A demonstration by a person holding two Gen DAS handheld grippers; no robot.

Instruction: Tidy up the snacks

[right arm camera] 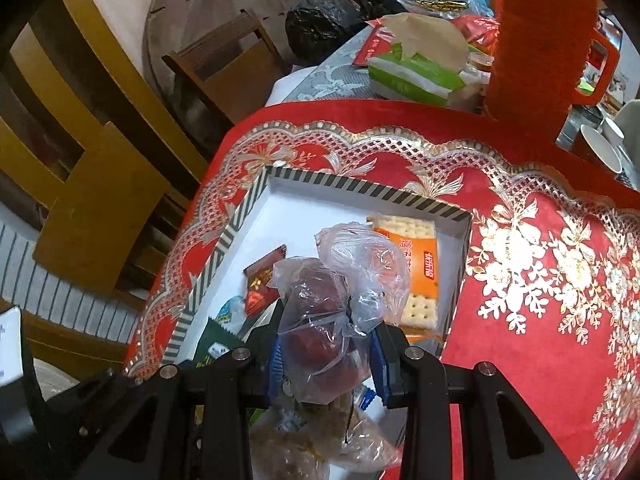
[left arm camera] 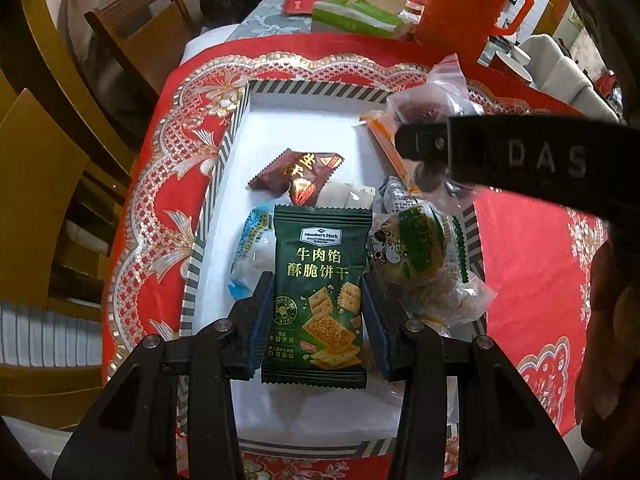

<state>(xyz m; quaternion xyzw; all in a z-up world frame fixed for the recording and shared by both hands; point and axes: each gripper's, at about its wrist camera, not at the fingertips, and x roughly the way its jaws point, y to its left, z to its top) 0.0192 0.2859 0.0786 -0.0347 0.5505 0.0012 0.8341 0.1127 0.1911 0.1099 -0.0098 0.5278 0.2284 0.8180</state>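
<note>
Gripped cracker packet (left arm camera: pixel 318 296), striped box (left arm camera: pixel 308 91), red tablecloth (left arm camera: pixel 532 264)

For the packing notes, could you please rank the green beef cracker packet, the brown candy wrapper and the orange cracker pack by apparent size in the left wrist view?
1. Green beef cracker packet, largest, though nearest the camera.
2. Brown candy wrapper.
3. Orange cracker pack, mostly hidden, so its rank is unsure.

left gripper (left arm camera: pixel 316 316): clamped, holding | right gripper (right arm camera: pixel 326 356): clamped, holding
</note>
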